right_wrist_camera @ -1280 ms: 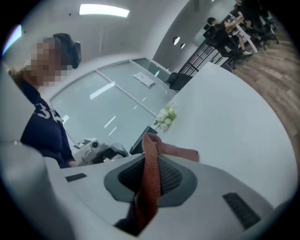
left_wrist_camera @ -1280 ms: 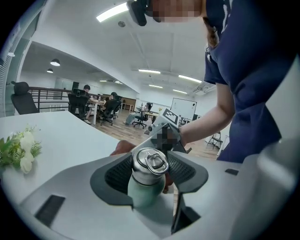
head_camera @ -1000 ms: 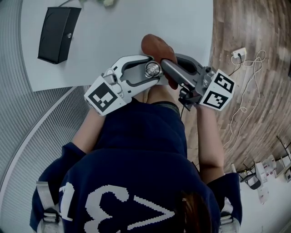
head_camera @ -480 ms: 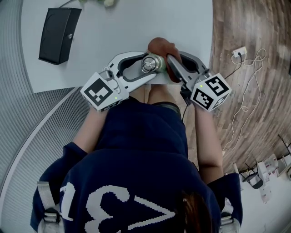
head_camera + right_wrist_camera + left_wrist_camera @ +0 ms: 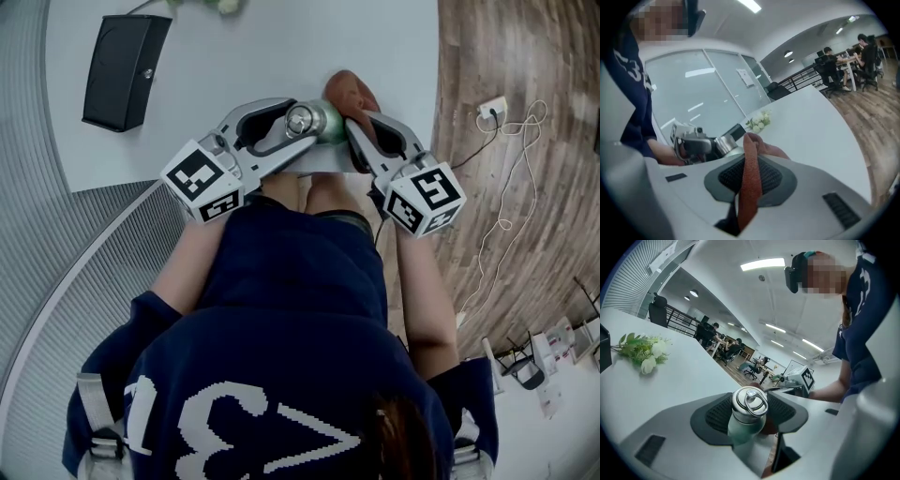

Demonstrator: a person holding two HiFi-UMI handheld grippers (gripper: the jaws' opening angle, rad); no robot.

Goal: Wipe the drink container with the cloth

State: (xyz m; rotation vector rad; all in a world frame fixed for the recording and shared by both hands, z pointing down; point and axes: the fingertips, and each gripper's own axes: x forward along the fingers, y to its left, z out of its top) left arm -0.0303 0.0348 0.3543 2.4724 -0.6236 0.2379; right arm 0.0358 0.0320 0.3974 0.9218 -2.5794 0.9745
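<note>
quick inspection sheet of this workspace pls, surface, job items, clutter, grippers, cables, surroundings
surface: white table, mostly bare, edge close to the person
job's things: green bottle with steel ring lid; rust-brown cloth right beside it, contact unclear
clutter: black box at the far left corner; flower sprig at the far edge
grippers: left gripper clamped on the bottle; right gripper clamped on the cloth
cables: white cable and plug loose on the floor, right of the table
surroundings: wood floor; people seated at desks further off
</note>
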